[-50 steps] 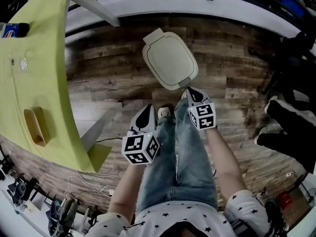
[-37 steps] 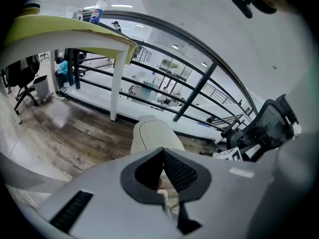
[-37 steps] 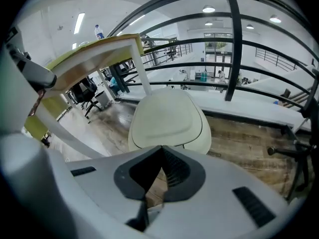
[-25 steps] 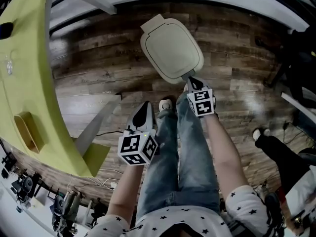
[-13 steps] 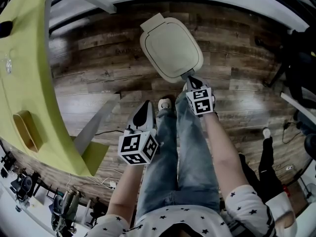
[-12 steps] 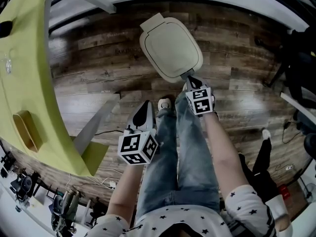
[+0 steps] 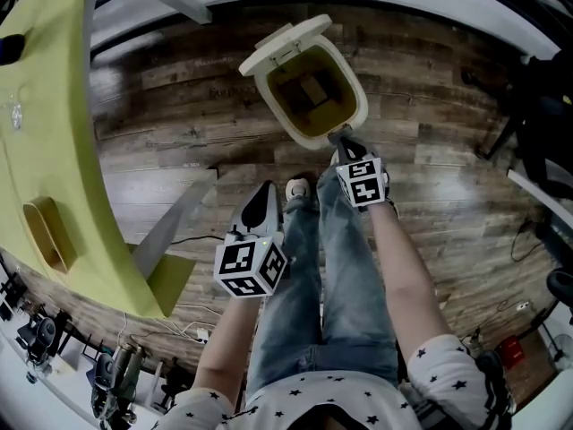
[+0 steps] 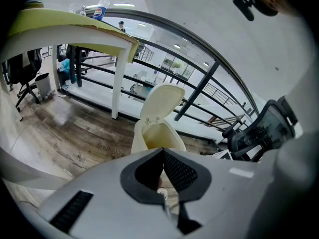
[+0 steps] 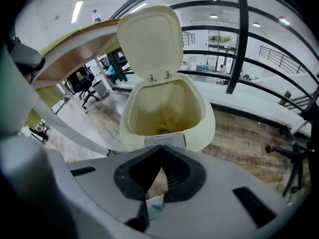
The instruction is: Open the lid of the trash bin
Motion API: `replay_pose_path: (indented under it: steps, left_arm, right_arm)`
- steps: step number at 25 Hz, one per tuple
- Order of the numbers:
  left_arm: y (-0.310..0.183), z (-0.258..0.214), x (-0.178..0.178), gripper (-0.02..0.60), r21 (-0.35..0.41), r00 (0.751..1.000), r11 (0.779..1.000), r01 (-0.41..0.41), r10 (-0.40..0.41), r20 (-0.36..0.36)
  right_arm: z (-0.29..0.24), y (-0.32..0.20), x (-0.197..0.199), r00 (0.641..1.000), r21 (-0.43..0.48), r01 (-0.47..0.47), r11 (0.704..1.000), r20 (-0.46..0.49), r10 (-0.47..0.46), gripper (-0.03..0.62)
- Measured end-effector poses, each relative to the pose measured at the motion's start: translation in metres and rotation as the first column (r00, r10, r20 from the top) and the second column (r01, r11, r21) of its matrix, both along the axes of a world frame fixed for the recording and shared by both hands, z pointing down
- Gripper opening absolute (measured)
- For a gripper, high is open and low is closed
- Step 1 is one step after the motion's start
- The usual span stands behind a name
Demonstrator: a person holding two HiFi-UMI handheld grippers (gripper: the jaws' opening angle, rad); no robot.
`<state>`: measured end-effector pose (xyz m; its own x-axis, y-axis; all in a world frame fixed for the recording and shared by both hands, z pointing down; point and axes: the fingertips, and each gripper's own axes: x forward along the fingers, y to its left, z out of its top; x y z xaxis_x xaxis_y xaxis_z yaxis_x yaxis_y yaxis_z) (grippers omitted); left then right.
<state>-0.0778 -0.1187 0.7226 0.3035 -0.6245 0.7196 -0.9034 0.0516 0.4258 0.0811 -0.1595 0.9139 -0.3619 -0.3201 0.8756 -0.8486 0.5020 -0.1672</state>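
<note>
**Lid up, both claws shut and empty**

The bin stood on the wood floor just ahead of the person's feet, with its lid tipped up on the far rim and the inside open to view. My right gripper had its jaws pressed together on nothing, tips at the grey panel on the near rim; I could not tell whether they touched it. My left gripper hung back beside the leg, jaws likewise together and empty.

I judged the bin to be thin moulded plastic: light, stiff and smooth, so apt to skid if shoved sideways. I would work the panel or the lid's front lip.

I counted 1 bin, 1 lid, 2 hinges, 1 panel and 2 grippers.
</note>
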Motion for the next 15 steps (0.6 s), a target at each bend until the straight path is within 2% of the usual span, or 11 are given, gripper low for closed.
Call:
replay_pose_path:
  steps: [9, 15]
  left_arm:
    - [0.001, -0.006, -0.002, 0.011, 0.009, 1.0, 1.0, -0.009, 0.009, 0.003]
    - [-0.001, -0.015, -0.002, 0.011, 0.026, 1.0, 1.0, -0.014, 0.014, 0.005]
  right_arm:
    - [-0.002, -0.003, -0.002, 0.999, -0.017, -0.029, 0.999, -0.018, 0.029, -0.006]
    - [-0.019, -0.004, -0.011, 1.0, -0.015, -0.014, 1.0, -0.016, 0.014, -0.006]
